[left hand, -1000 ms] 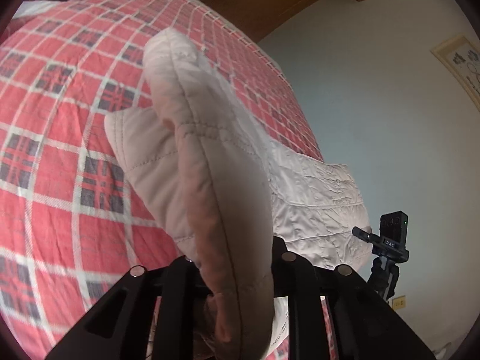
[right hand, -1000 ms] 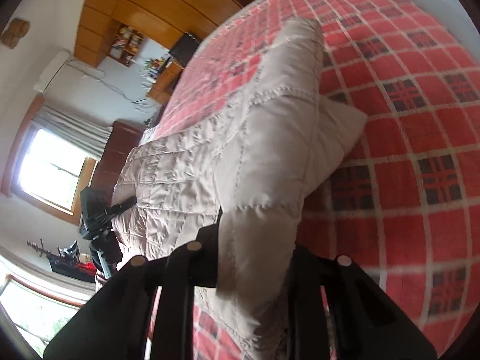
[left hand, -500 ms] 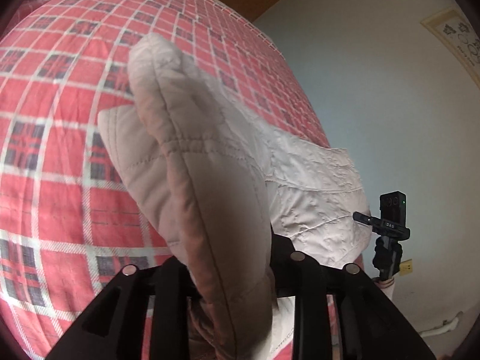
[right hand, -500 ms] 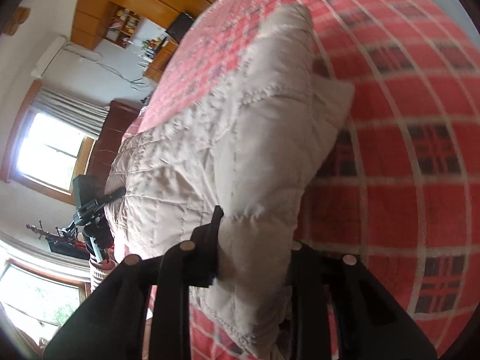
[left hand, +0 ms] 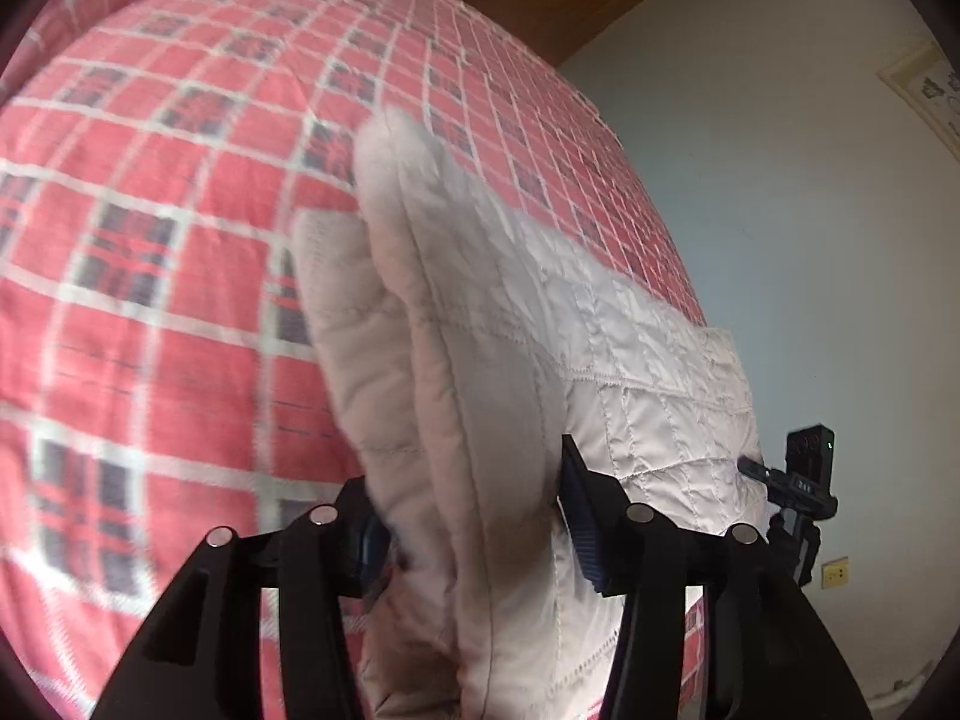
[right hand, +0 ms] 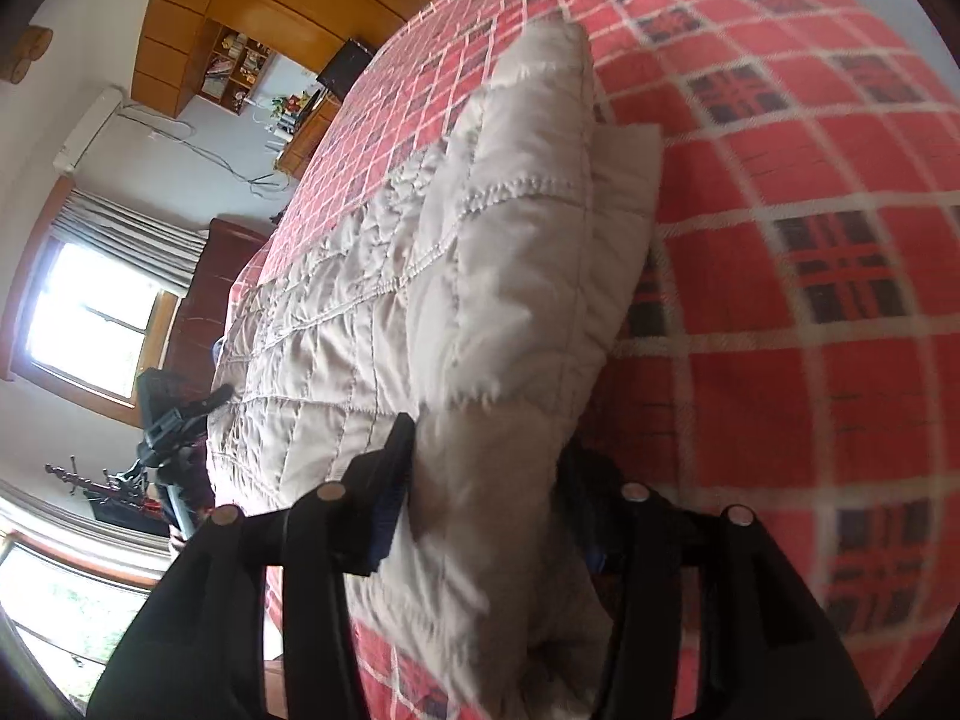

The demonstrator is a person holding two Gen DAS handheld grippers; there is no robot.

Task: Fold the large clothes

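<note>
Nearest the lens, the left gripper (left hand: 474, 516) is seen with its jaws clamped on a folded edge of the quilted beige garment (left hand: 492, 360). The right gripper (right hand: 489, 480) is likewise shown with jaws clamped on a thick fold of the same garment (right hand: 480, 300). Beyond the jaws, the garment is draped across the bed, on the red plaid bedspread (left hand: 150, 240). Farther off, a black camera on a tripod (left hand: 807, 480) is visible beside the bed, before a pale wall (left hand: 810, 210).
</note>
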